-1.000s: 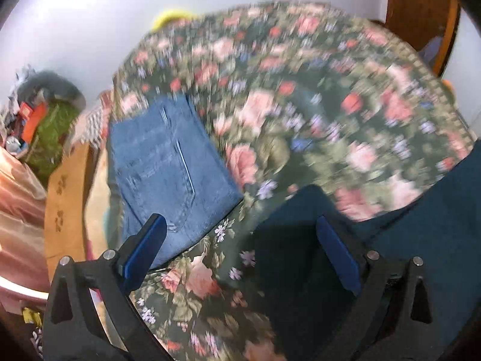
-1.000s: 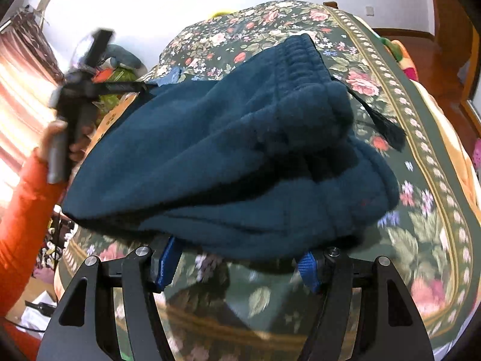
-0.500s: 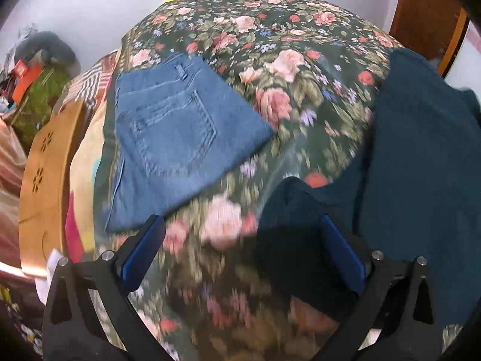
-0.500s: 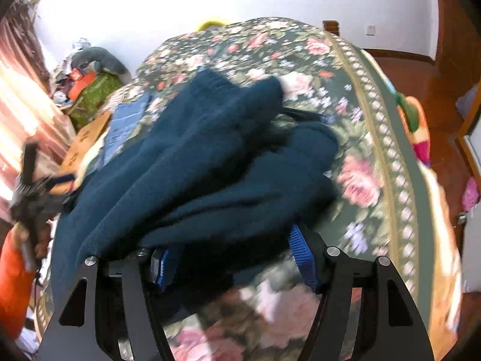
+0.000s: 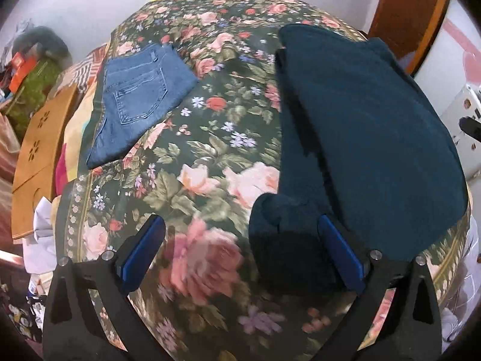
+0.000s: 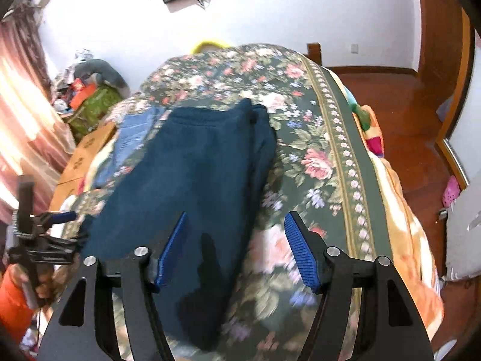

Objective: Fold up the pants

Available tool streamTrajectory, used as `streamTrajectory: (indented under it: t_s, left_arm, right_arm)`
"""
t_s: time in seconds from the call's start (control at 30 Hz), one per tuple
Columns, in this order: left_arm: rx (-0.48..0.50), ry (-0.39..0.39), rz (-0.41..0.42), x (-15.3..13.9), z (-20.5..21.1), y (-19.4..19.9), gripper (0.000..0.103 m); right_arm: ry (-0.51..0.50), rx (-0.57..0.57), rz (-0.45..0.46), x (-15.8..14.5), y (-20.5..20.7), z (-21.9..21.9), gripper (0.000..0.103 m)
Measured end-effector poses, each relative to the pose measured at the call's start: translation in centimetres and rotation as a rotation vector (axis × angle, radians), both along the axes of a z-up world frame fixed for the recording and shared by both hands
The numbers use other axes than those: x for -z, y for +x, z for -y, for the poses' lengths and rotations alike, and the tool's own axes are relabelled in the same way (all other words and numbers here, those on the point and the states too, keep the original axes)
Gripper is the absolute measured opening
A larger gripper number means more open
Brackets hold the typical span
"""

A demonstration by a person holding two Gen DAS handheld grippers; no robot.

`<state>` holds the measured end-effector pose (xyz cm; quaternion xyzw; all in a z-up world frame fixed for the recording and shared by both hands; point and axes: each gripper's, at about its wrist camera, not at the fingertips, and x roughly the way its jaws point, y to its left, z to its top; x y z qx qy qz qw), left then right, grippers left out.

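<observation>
Dark teal fleece pants [image 5: 360,126] lie folded lengthwise on the floral bedspread [image 5: 210,156]; they also show in the right wrist view [image 6: 192,186]. My left gripper [image 5: 240,252] is open, its right finger against a bunched end of the pants near the bed's edge. My right gripper [image 6: 234,252] is open and empty, hovering over the near end of the pants. The left gripper also shows in the right wrist view [image 6: 57,219], at the pants' left corner.
Folded blue jeans [image 5: 138,90] lie on the bed's far left. A wooden board [image 5: 39,162] and clutter stand beside the bed on the left. The bed's right edge drops to a wooden floor [image 6: 405,126]. A white wall is behind.
The pants were carried in the air and bunched; now they lie flat on the bed. My right gripper has opened and let them go. Both grippers have pulled back toward the near edge.
</observation>
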<state>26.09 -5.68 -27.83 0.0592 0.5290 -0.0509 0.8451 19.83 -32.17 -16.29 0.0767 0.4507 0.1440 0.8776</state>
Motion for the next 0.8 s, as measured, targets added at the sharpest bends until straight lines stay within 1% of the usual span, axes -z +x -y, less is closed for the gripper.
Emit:
streamTrajectory:
  t_s: [0.07,0.13,0.2,0.27,0.3,0.37,0.43,0.5,0.6,0.63,0.7,0.77,0.8]
  left_arm:
    - [-0.01,0.018,0.016,-0.3,0.0,-0.2,0.103]
    - [-0.024,0.019,0.017,-0.4,-0.3,-0.4,0.103]
    - [-0.04,0.023,0.02,-0.4,-1.1,-0.8,0.103]
    - [-0.05,0.0,0.01,-0.4,-1.8,-1.1,0.103]
    - [-0.051,-0.014,-0.009,-0.3,-2.0,-1.3,0.103]
    - [-0.035,-0.004,-0.015,-0.4,-2.0,-1.6,0.103]
    - [-0.01,0.032,-0.004,-1.1,-1.7,-1.6,0.103]
    - [0.009,0.049,0.008,-2.1,-1.3,-1.4,0.102]
    - [0.047,0.018,0.049,-4.2,-0.8,-0.2,0.102]
    - [0.055,0.012,0.063,-4.8,-0.6,0.3,0.102]
    - [0.066,-0.012,0.1,-6.3,-0.1,2.0,0.102]
    - [0.083,-0.037,0.117,-7.1,0.8,4.1,0.102]
    - [0.088,-0.034,0.122,-7.3,1.3,5.3,0.102]
  right_arm:
    - [0.012,-0.03,0.007,-0.1,-1.8,-0.9,0.064]
    - [-0.005,-0.057,0.002,0.6,-2.8,-1.8,0.064]
    - [-0.014,-0.079,-0.02,2.0,-3.4,-2.8,0.064]
    - [-0.028,-0.083,-0.069,4.4,-3.9,-3.3,0.064]
    - [-0.024,-0.081,-0.089,5.2,-4.1,-3.2,0.064]
    - [0.022,-0.066,-0.148,6.9,-4.3,-2.5,0.064]
    - [0.069,-0.052,-0.172,7.3,-4.3,-1.6,0.064]
    - [0.05,-0.049,-0.169,6.7,-4.2,-1.1,0.064]
    - [-0.022,-0.051,-0.113,4.8,-3.5,-0.9,0.064]
    - [-0.029,-0.051,-0.096,4.2,-3.4,-0.8,0.064]
    - [-0.028,-0.044,-0.053,2.9,-2.6,-0.4,0.064]
    - [-0.029,-0.032,-0.008,1.7,-1.1,-0.2,0.064]
    - [-0.035,-0.022,0.013,1.1,0.1,-0.1,0.064]
